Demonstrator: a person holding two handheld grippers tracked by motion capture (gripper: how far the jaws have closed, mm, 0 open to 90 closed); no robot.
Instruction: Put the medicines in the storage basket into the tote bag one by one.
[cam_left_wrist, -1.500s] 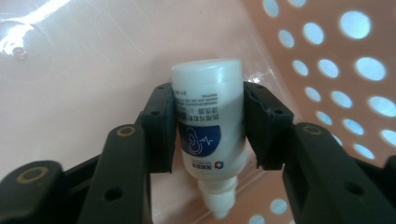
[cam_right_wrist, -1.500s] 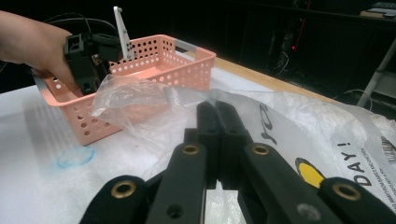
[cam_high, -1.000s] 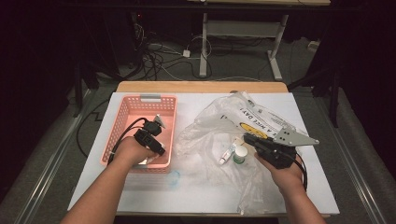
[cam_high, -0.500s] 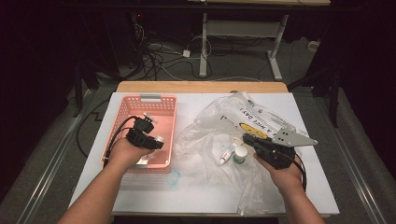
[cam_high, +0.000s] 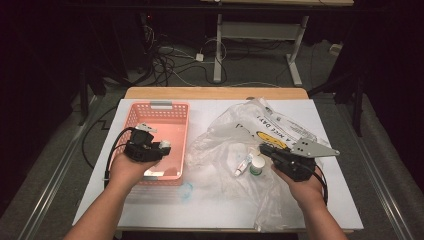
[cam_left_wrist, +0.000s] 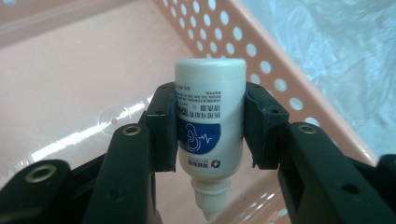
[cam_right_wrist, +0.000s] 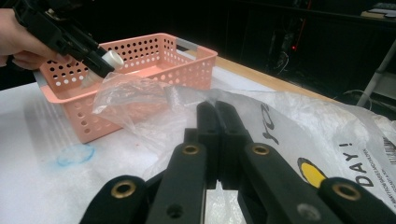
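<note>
small white dropper bottle (cam_left_wrist: 210, 119), held over the floor of the pink basket (cam_high: 131, 118), nozzle end toward the camera in the left gripper view. the left gripper (cam_left_wrist: 209, 125) is clamped across the bottle's labelled middle, one pad on each flank; cap end and nozzle stand clear of the jaws. the bottle looks light and rigid, a smooth plastic cylinder likely to slip or swivel if pinched near either rounded end, so the mid-body hold across the label seems the sound one. to the right of the basket lies a crumpled clear plastic bag (cam_high: 280, 125), thin, limp and prone to drag along. on the bag, near the basket's right wall, rest a small tube (cam_high: 243, 164) and a white jar with a green base (cam_high: 257, 165). the right gripper (cam_high: 264, 149), jaws pressed together with bag film pinched between them, rests on the bag beside these, well apart from the basket.
</note>
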